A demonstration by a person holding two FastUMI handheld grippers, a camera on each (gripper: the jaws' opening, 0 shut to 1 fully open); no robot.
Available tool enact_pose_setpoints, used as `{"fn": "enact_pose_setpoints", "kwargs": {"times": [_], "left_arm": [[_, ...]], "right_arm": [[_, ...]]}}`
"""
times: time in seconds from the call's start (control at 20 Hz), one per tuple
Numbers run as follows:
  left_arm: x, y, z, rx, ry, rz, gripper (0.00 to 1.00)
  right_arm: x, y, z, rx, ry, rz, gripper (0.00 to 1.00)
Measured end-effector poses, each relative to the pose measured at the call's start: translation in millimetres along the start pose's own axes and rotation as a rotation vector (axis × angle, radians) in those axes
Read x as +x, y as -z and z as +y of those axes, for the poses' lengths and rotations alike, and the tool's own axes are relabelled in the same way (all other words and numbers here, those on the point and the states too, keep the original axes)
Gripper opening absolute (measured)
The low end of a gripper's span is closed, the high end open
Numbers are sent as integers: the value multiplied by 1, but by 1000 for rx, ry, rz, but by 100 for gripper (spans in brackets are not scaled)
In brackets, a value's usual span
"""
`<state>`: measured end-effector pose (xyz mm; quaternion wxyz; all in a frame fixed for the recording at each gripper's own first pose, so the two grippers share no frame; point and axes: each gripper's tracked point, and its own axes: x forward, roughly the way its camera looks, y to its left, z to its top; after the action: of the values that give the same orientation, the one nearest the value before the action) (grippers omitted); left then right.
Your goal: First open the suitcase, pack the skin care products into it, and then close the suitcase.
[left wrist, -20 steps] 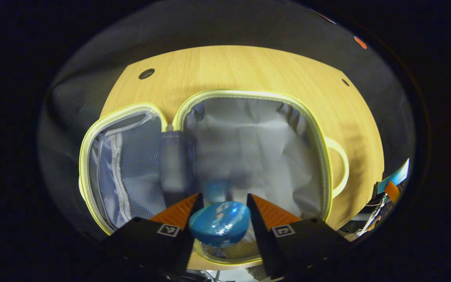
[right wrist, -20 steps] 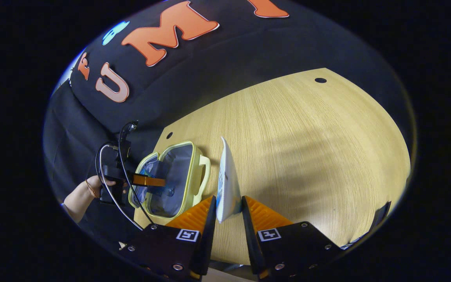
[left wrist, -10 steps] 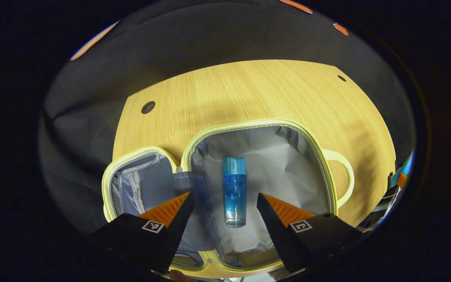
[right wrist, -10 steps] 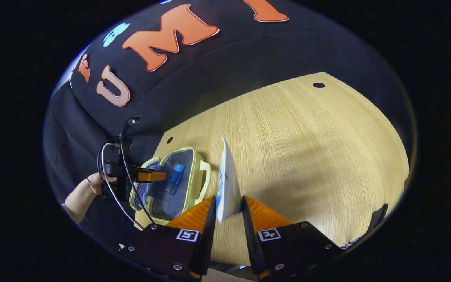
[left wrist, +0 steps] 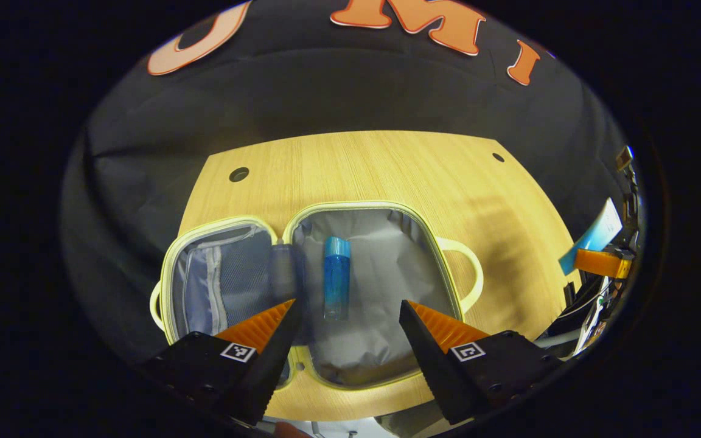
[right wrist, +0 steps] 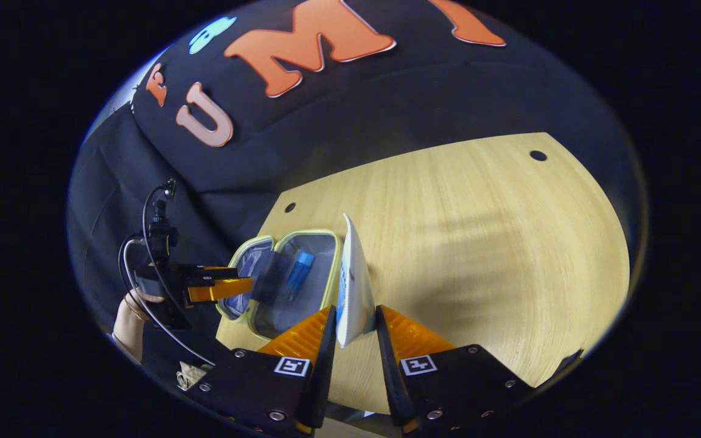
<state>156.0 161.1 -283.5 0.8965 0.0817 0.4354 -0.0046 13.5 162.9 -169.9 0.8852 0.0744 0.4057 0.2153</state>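
The small yellow-trimmed suitcase (left wrist: 381,210) lies open on the wooden table, grey lining up. A blue bottle (left wrist: 336,277) lies in its right half, cap pointing away from me. My left gripper (left wrist: 345,322) hangs open above the case's near edge, holding nothing. In the right gripper view, my right gripper (right wrist: 353,331) is shut on a flat white sachet (right wrist: 353,286) held upright on edge. Beyond it are the open suitcase (right wrist: 326,240), the blue bottle (right wrist: 297,274) and the left gripper (right wrist: 244,285), held by a hand (right wrist: 128,307).
The wooden table (left wrist: 387,164) has round cable holes (left wrist: 238,174) at its far corners. The lid half (left wrist: 219,280) holds a mesh pocket. Black cloth walls stand close behind the table. Bare tabletop (right wrist: 496,243) stretches to the right of the case.
The left gripper let the blue bottle go into the case, opened, and pulled back and up. The right gripper with the sachet shifted left toward the case.
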Motion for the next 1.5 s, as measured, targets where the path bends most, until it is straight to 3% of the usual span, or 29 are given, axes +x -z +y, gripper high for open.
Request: {"fn": "enact_pose_setpoints", "kwargs": {"times": [0.2, 0.35, 0.55, 0.8, 0.95, 1.2, 1.25, 1.3, 1.4, 1.5], "left_arm": [[-39, 30, 26, -83, -24, -34, 100], [-62, 58, 53, -165, -57, -40, 100], [-86, 91, 79, -280, -73, -52, 98], [-101, 131, 113, -346, -137, -35, 98], [-110, 152, 125, -376, -158, -16, 98], [-107, 165, 135, -410, -166, -7, 98], [-105, 166, 136, -409, -168, -7, 98], [-104, 165, 137, -409, -171, -9, 98], [-106, 164, 138, -420, -169, -22, 98], [-109, 158, 144, -447, -161, -50, 98]], "right_arm": [[36, -2, 51, -50, -86, 114, 40], [73, 3, 75, -135, -74, 203, 40], [122, 30, 100, -133, -73, 360, 40], [174, 66, 98, -122, 9, 499, 41], [195, 70, 79, -105, 99, 495, 41], [200, 67, 79, -80, 138, 460, 45], [195, 63, 80, -96, 136, 441, 47], [192, 60, 84, -114, 132, 420, 62], [183, 53, 88, -149, 123, 378, 81], [171, 47, 94, -171, 102, 340, 94]]}}
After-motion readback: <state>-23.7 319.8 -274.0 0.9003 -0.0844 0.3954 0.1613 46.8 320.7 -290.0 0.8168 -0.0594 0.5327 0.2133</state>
